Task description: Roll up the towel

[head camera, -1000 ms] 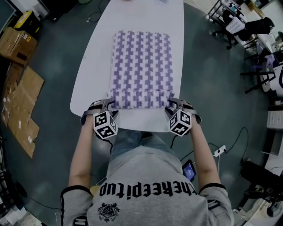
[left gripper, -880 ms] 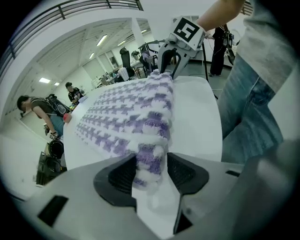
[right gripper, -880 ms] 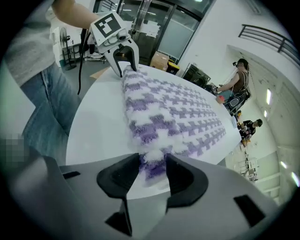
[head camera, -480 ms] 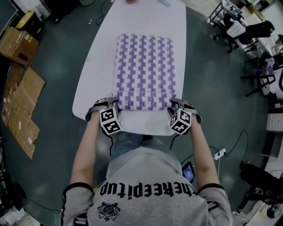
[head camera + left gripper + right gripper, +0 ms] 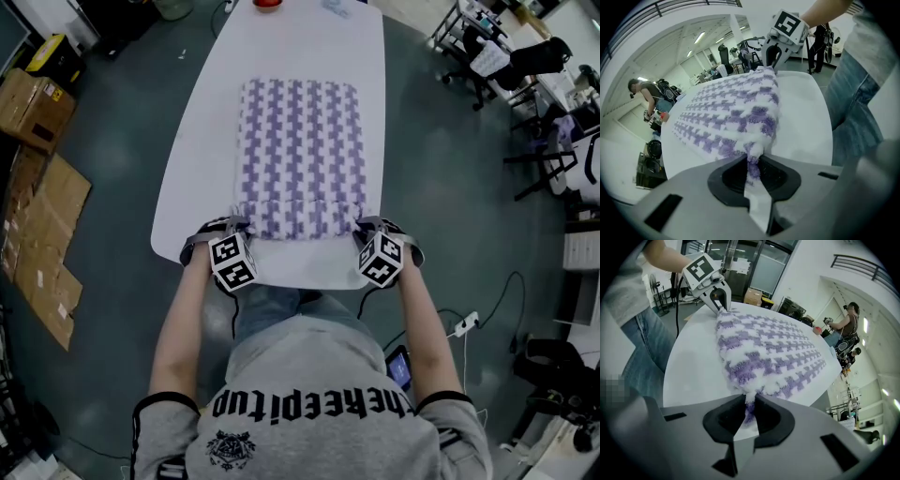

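A white-and-purple checked towel [image 5: 300, 155] lies flat along the white table [image 5: 206, 169], its near end folded over into a thick band. My left gripper [image 5: 237, 228] is shut on the towel's near left corner [image 5: 754, 152]; its jaws have just been closing and the cloth is pinched between them. My right gripper [image 5: 361, 228] is shut on the near right corner [image 5: 749, 399], its jaws likewise just closed on the cloth. In the left gripper view the right gripper [image 5: 774, 55] shows at the far corner, and in the right gripper view the left gripper [image 5: 717, 300] shows likewise.
The table's near edge [image 5: 291, 279] runs just behind both grippers, against my legs. A red object [image 5: 266, 3] sits at the far end of the table. Cardboard boxes [image 5: 33, 103] lie on the floor at left, chairs [image 5: 506, 56] at right. A person [image 5: 846, 326] stands beyond the table.
Both grippers' jaws have closed on the towel's near corners. The left gripper has shifted slightly right toward the towel; the folded near band now sits gathered at both corners.
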